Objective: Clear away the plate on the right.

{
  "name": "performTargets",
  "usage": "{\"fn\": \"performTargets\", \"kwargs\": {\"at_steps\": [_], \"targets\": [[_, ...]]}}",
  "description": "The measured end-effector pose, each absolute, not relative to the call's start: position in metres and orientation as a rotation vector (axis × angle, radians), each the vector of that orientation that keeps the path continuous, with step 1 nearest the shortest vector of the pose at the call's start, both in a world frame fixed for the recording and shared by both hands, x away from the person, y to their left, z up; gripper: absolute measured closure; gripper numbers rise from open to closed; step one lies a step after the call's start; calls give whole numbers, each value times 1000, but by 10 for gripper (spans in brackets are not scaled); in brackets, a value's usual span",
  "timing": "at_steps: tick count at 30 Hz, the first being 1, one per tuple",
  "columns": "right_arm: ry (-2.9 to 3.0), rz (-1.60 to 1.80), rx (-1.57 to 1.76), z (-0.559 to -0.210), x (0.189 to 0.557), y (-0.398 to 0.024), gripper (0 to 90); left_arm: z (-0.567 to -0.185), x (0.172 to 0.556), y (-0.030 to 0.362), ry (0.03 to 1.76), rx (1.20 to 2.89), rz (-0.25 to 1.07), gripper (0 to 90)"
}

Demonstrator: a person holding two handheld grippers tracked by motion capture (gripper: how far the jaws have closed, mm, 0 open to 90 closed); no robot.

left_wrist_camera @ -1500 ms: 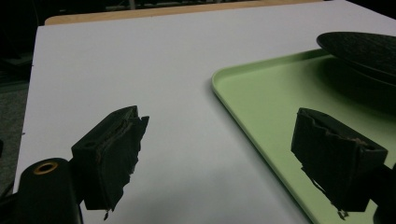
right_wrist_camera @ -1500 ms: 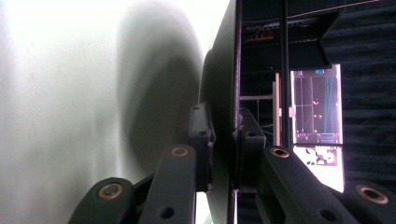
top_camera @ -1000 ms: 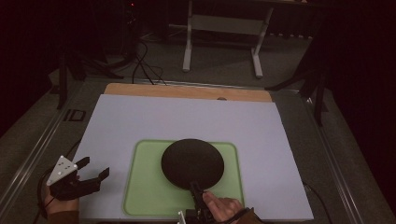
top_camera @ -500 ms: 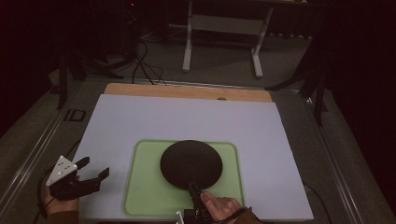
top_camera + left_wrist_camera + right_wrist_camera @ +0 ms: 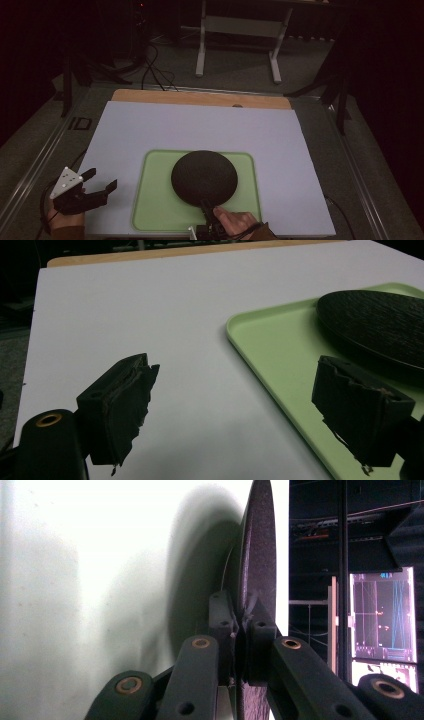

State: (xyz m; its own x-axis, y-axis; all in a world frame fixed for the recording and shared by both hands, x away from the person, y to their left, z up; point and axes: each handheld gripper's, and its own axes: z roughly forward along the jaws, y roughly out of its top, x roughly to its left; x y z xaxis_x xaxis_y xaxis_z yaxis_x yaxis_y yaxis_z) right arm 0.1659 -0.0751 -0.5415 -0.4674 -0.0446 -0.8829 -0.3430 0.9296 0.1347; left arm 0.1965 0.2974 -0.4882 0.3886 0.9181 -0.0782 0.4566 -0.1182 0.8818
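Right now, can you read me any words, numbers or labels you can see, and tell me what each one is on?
No text can be read.
Screen behind the table, in the right gripper view: coloured lines and marks, too small and blurred to read.
Black plate, green tray, white sheet and both grippers, left and right: no lettering on them.
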Motion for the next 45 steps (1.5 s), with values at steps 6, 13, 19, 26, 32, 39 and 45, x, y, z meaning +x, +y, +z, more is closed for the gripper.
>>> {"fn": "performTargets", "kwargs": {"at_steps": [6, 13, 19, 26, 32, 39, 45], "targets": [[2041, 357, -286, -545, 164, -75, 860, -488, 196, 298, 1212, 1737, 635, 162], [2066, 349, -298, -547, 165, -75, 838, -488, 196, 298, 1212, 1738, 636, 162], [2103, 355, -303, -552, 163, -77, 783, -488, 197, 297, 1212, 1740, 636, 162], [2166, 406, -274, -545, 164, -79, 698, -488, 196, 297, 1213, 1737, 636, 162], [2210, 467, -223, -542, 165, -83, 673, -488, 197, 297, 1213, 1741, 636, 162], [2261, 558, -157, -534, 168, -87, 639, -488, 197, 297, 1212, 1743, 636, 162], [2292, 617, -99, -528, 171, -91, 631, -488, 197, 297, 1211, 1743, 635, 162]]}}
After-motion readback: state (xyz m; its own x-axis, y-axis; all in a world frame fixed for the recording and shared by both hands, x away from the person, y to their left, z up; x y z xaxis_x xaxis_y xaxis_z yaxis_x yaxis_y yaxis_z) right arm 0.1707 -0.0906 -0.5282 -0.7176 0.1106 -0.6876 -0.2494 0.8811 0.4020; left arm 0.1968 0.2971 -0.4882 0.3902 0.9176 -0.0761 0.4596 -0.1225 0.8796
